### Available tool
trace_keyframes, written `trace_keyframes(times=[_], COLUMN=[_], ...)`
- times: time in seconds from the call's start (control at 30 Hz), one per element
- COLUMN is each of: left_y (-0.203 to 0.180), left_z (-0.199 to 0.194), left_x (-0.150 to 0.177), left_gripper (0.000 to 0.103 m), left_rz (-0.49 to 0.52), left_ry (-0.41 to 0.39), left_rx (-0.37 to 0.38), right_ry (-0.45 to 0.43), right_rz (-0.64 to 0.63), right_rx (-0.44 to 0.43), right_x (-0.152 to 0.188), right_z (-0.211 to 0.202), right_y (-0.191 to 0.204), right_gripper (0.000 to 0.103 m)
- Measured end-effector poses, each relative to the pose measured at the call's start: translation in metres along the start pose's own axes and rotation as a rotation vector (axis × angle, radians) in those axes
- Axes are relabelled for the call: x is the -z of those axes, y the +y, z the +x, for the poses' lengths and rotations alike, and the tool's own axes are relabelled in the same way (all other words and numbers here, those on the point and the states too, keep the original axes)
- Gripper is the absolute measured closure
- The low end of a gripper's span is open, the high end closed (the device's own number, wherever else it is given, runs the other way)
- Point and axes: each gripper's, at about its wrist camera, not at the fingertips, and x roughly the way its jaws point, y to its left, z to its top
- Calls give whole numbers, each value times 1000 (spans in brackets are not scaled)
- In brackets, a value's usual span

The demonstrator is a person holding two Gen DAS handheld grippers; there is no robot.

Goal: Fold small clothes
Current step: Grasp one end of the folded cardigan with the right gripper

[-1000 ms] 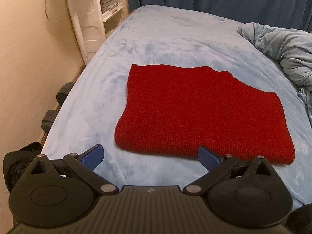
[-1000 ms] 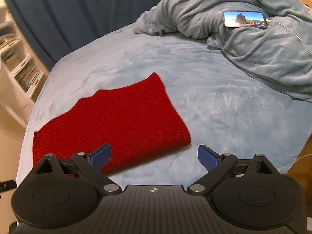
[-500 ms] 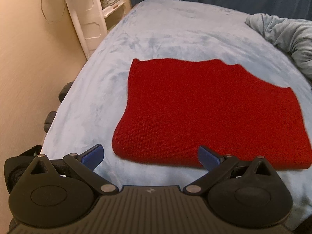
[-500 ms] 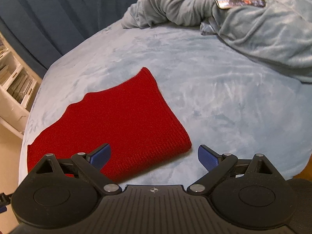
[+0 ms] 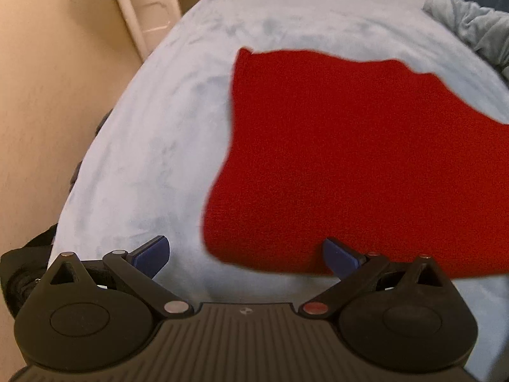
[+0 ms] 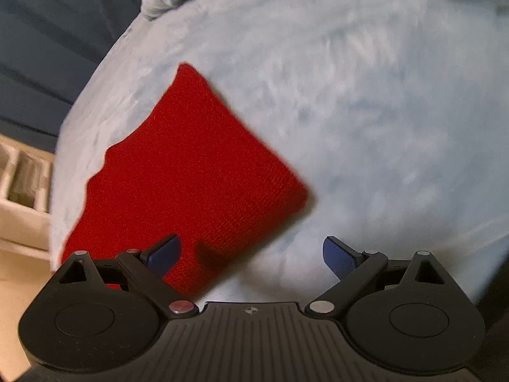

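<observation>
**Red knit, flat on bed, both grippers nearing its near edge**

Lying flat on pale blue bed (image 5: 133, 146): red knit garment (image 5: 366, 165), long axis running 9 to 3 o'clock. Hovering at near-left corner: left gripper (image 5: 246, 253), fingers spread wide, holding nothing, corner at 12 o'clock. Hovering at near-right corner: right gripper (image 6: 251, 253), fingers wide, empty, cloth at 10 o'clock. Appearing about equally near, right perhaps closer.

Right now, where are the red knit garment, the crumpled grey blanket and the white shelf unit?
red knit garment (image 5: 366, 165): left wrist view, middle of the flat knit.
crumpled grey blanket (image 5: 474, 28): left wrist view, folds at the right edge.
white shelf unit (image 5: 149, 9): left wrist view, side panel.
</observation>
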Motion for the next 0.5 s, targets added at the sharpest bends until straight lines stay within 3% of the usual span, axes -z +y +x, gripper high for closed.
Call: trace_keyframes(times=[0.17, 0.3, 0.33, 0.37, 0.43, 0.5], left_y=[30, 50, 51, 52, 49, 44], left_z=[15, 27, 26, 24, 19, 17], left_x=[0, 2, 1, -1, -2, -2], left_gripper=[0, 0, 0, 0, 0, 0], left_rz=[-35, -80, -97, -112, -116, -95], left_ry=[-2, 27, 37, 48, 55, 60], left_rx=[-66, -9, -6, -10, -27, -45], right_ry=[9, -29, -10, 0, 7, -18], right_rz=[152, 236, 241, 245, 225, 163], right_rx=[-103, -131, -134, -134, -178, -159], right_x=[-7, -22, -25, -27, -29, -27], right_z=[20, 34, 39, 41, 38, 32], right_y=[-6, -13, -14, -15, -10, 0], right_gripper=[7, 11, 37, 69, 73, 74])
